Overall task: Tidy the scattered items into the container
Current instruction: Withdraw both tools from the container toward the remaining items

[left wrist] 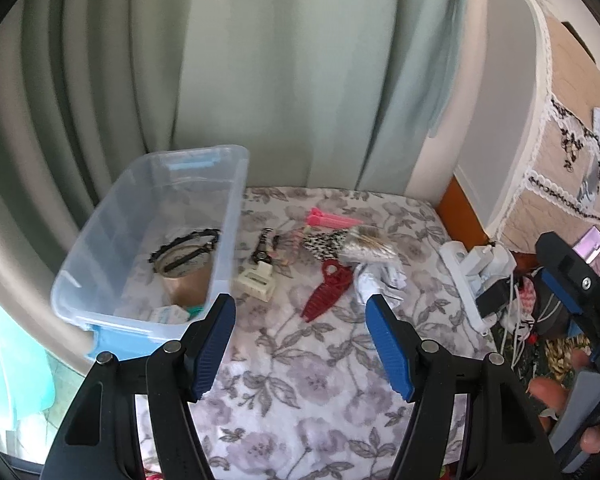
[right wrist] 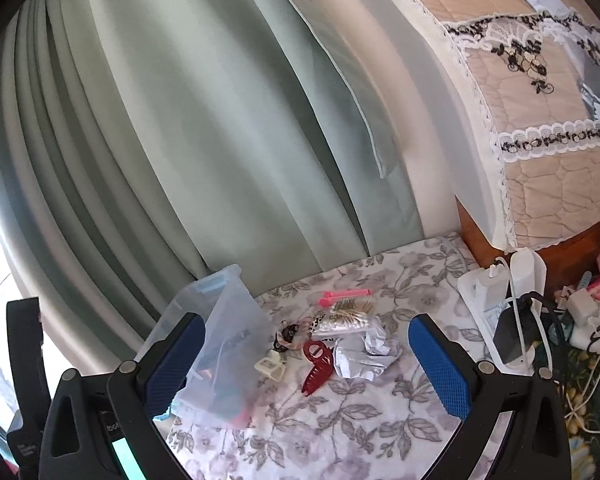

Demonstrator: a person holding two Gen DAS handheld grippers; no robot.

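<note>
A clear plastic container (left wrist: 224, 240) (right wrist: 224, 320) stands at the left on the floral cloth, holding a brown tin (left wrist: 184, 276) and a black headband (left wrist: 188, 240). To its right lie a black watch (left wrist: 260, 248), a cream hair clip (left wrist: 256, 282) (right wrist: 269, 367), a red hair clip (left wrist: 326, 290) (right wrist: 318, 368), a pink clip (left wrist: 332, 221) (right wrist: 344, 295), a bag of cotton swabs (left wrist: 366, 246) (right wrist: 348, 316) and crumpled white paper (left wrist: 380, 280) (right wrist: 360, 354). My left gripper (left wrist: 299, 300) hangs open short of the clips, holding nothing. My right gripper (right wrist: 305, 322) is open too, short of the pile.
A white power strip (left wrist: 472, 280) (right wrist: 500, 312) with chargers and cables lies along the cloth's right edge. Pale green curtains (left wrist: 260, 80) close off the back. A quilt-covered cabinet (right wrist: 540, 120) stands at the right. Bare floral cloth (left wrist: 300, 400) stretches in front of the items.
</note>
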